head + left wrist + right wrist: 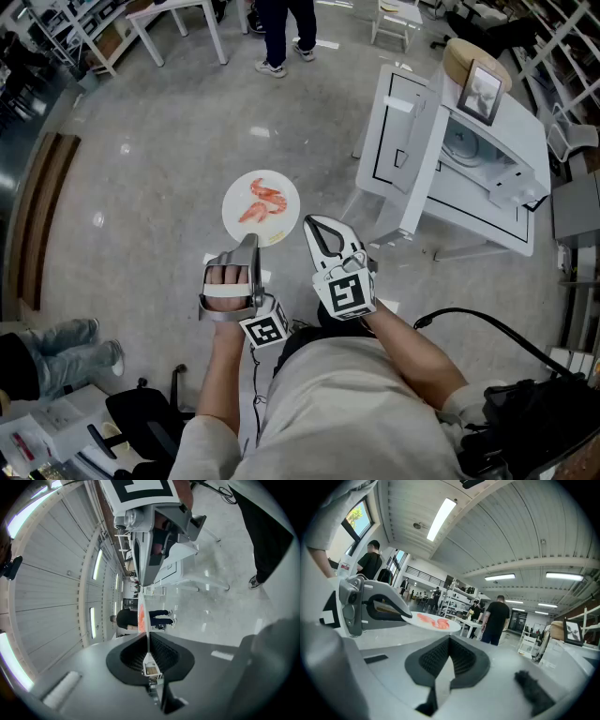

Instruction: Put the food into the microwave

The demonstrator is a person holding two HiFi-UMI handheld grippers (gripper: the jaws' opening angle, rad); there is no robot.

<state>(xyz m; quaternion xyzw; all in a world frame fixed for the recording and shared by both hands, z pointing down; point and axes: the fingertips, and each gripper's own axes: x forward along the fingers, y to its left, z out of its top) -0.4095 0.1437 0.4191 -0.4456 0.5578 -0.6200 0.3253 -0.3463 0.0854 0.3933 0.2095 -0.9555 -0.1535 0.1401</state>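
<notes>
A white plate (262, 207) with pink shrimp (262, 202) on it hangs in the air over the floor. My left gripper (251, 242) is shut on its near rim. In the left gripper view the plate (142, 613) shows edge-on, clamped between the jaws of my left gripper (148, 652). My right gripper (320, 226) is just right of the plate, shut with nothing in it. The right gripper view shows its jaws (449, 641) closed together, with the plate (433, 621) and the left gripper (370, 604) ahead to the left. The white microwave (469, 169) stands at the right, its door (405, 141) swung open.
A picture frame (481, 93) and a round wooden thing (469, 58) sit on the microwave. A person's legs (281, 33) stand at the far end of the floor. White tables (178, 23) are at the back. A black cable (487, 323) runs at the lower right.
</notes>
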